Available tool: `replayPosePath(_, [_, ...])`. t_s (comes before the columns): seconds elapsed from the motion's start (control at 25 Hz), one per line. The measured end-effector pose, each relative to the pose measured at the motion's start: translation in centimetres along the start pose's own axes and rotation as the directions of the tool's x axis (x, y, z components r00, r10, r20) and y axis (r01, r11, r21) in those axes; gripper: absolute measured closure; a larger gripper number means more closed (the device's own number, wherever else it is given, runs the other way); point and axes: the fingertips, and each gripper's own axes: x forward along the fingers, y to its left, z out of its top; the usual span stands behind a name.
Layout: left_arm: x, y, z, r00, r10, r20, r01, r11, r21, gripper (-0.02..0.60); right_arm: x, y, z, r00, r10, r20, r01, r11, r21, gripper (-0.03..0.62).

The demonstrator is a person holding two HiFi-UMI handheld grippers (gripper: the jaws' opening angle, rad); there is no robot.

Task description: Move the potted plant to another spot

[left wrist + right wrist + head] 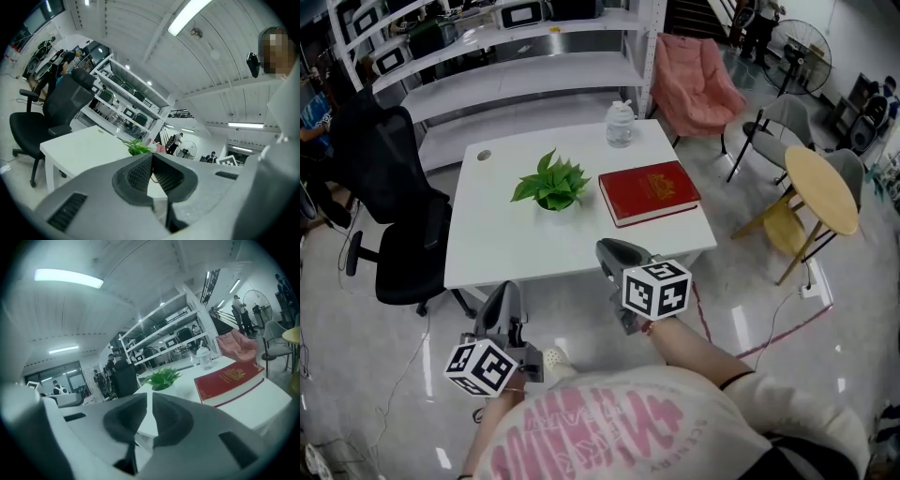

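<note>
The potted plant (551,186), a small green leafy plant in a white pot, stands near the middle of the white table (516,253). It shows beyond the jaws in the left gripper view (139,147) and the right gripper view (161,378). My left gripper (504,300) hangs below the table's near edge, short of it, shut with nothing between its jaws (151,157). My right gripper (614,249) sits at the table's near edge, right of the plant, its jaws together and empty (149,397). Both are well apart from the plant.
A red book (649,192) lies just right of the plant, and a clear bottle (620,124) stands at the far right corner. A black office chair (389,206) is left of the table. A pink chair (694,80) and a round wooden table (820,187) stand to the right.
</note>
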Motion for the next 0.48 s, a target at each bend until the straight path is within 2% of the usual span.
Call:
replayPosePath(0.24, [-0.3,-2.0,-1.1,1.0,-0.003,-0.001,0.003,1.0,0.007,0.578,-2.8,1.0,1.9,0.996,-0.008,0.092,0.012,0.999,-0.049,0.586])
replayPosePath(0.48, [-0.6,-2.9,-2.5,1.0,0.019,0.001,-0.019,1.0,0.005,0.578,-4.7,0.9,2.1,0.99,-0.02,0.141,0.029,0.998,-0.063,0.586])
